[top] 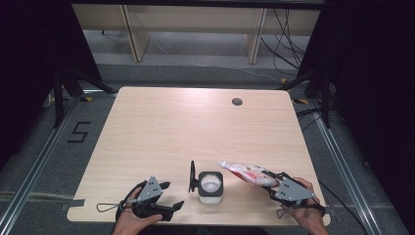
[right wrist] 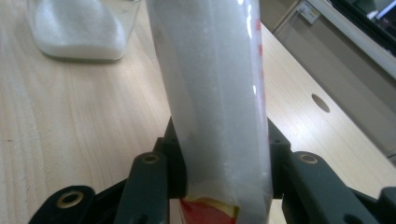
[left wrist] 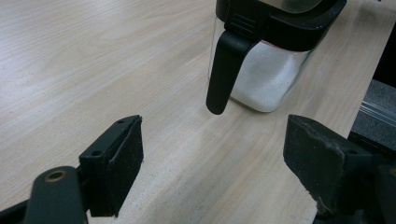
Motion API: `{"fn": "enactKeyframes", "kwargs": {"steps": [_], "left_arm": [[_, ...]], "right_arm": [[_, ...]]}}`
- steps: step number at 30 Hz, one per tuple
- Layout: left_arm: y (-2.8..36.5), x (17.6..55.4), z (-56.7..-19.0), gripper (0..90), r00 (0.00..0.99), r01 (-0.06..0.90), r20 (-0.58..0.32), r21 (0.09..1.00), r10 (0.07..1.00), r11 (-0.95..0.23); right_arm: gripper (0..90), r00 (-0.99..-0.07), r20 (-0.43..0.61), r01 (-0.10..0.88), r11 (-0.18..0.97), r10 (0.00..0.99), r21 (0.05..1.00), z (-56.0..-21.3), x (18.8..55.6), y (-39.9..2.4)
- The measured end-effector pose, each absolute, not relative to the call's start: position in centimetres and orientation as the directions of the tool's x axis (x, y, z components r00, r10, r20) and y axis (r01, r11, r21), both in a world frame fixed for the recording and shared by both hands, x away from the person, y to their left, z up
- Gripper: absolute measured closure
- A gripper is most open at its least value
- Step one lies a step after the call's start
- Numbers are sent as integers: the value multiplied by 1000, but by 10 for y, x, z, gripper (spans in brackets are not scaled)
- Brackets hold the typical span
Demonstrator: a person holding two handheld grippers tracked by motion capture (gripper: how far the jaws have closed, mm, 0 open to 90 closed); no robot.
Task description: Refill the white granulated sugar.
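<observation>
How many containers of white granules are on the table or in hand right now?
2: a jar standing near the table's front edge, lid open, and a bag clamped in the right gripper just right of it.

You have one clear jar (top: 211, 187) with a black rim standing near the 6 o'clock edge of the table (top: 195, 122), and it carries one black flip lid (top: 192, 176), raised at its 9 o'clock side. You have one plastic bag (top: 248, 174) of white grains with red print, lying over the table at about 5 o'clock. You are working with two grippers: the left gripper (top: 169, 196) at 7 o'clock and the right gripper (top: 269, 186) at 5 o'clock, each with two black jaws. One round cable hole (top: 237, 102) sits in the tabletop towards 1 o'clock. That is one table.
</observation>
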State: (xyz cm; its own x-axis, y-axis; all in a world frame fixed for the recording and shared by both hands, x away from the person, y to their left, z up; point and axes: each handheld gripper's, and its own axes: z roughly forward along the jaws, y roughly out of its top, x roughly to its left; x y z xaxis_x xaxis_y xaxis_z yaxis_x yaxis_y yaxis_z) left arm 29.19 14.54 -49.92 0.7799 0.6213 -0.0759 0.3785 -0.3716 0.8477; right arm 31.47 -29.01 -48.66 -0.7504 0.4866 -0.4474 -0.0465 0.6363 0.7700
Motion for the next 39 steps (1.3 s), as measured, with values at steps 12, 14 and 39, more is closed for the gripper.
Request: {"fn": "enactKeyframes", "kwargs": {"steps": [12,14,39], "left_arm": [[145,291,-499,195,774,385,-83,849,628,-361],[147,292,-498,195,778,377,-67,845,624,-379],[146,291,-499,195,766,399,-91,843,637,-360]], "right_arm": [[637,-748,-222,93,430,625,898,-493,327,-314],[637,-743,-204,107,414,637,904,-494,327,-317],[630,-696,-59,247,316,716,916,-497,324,-334]]}}
